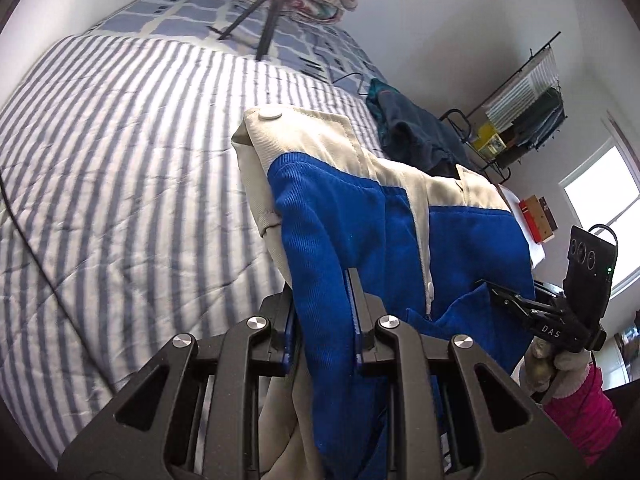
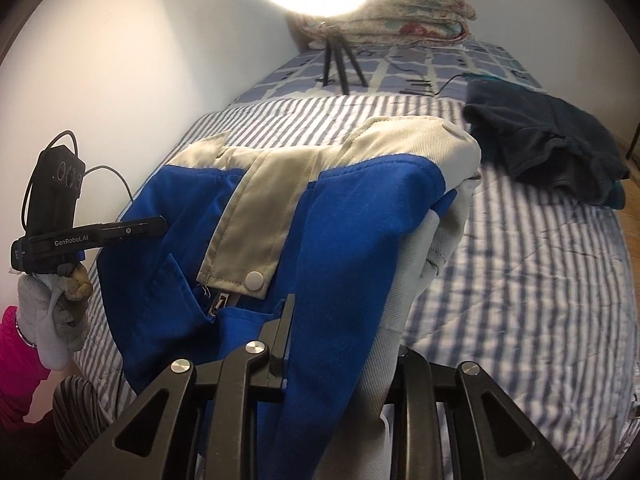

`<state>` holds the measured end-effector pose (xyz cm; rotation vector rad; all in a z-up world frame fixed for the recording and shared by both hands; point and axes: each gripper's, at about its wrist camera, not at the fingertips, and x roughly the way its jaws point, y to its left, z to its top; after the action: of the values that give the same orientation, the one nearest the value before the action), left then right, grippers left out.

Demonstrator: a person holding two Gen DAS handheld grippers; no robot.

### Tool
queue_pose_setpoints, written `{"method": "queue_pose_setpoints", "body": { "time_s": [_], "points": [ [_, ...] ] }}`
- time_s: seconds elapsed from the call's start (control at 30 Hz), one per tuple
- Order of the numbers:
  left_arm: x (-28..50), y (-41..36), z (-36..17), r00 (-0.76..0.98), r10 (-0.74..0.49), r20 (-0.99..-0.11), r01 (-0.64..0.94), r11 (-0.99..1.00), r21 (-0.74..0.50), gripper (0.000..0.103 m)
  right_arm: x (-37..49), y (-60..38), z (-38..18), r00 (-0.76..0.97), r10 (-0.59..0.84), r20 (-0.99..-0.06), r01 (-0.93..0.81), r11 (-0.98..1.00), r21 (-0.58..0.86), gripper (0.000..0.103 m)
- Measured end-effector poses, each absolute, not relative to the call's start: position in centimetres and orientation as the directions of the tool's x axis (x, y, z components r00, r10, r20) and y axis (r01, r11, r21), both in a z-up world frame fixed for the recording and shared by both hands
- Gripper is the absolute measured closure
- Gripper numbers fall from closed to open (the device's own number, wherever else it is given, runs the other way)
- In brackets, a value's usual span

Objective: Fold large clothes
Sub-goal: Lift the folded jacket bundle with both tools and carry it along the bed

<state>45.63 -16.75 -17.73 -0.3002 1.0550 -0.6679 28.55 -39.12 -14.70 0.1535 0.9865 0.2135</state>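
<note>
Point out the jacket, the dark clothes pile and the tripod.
jacket [image 2: 360, 216]: right wrist view, blue front panel.
dark clothes pile [image 2: 540, 140]: right wrist view, top of the heap on the bed.
tripod [image 1: 266, 36]: left wrist view, one black leg.

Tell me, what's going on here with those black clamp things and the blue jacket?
A person is folding clothes on a bed with a two-finger gripper in each hand. The left gripper and the right gripper are each clamped on a blue and cream jacket, holding it up above the striped bedspread. A dark garment lies further up the bed, apart from the jacket. A lamp on a tripod stands near the pillows.
</note>
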Motion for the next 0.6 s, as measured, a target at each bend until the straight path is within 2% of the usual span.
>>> {"method": "queue_pose_setpoints", "body": {
  "time_s": [0.33, 0.6],
  "points": [
    [47.4, -23.4, -16.9, 0.301, -0.663, -0.686, 0.422, 0.737, -0.527, 0.084, 28.9, -44.5, -13.3, 0.564, 0.172, -0.808, -0.068, 0.984, 0.162, 0.079],
    [49.7, -29.6, -15.6, 0.320, -0.666, -0.674, 0.503, 0.722, -0.475, 0.084, 30.0, -49.9, -12.6, 0.595, 0.129, -0.793, -0.020, 0.989, 0.146, 0.079]
  ]
}}
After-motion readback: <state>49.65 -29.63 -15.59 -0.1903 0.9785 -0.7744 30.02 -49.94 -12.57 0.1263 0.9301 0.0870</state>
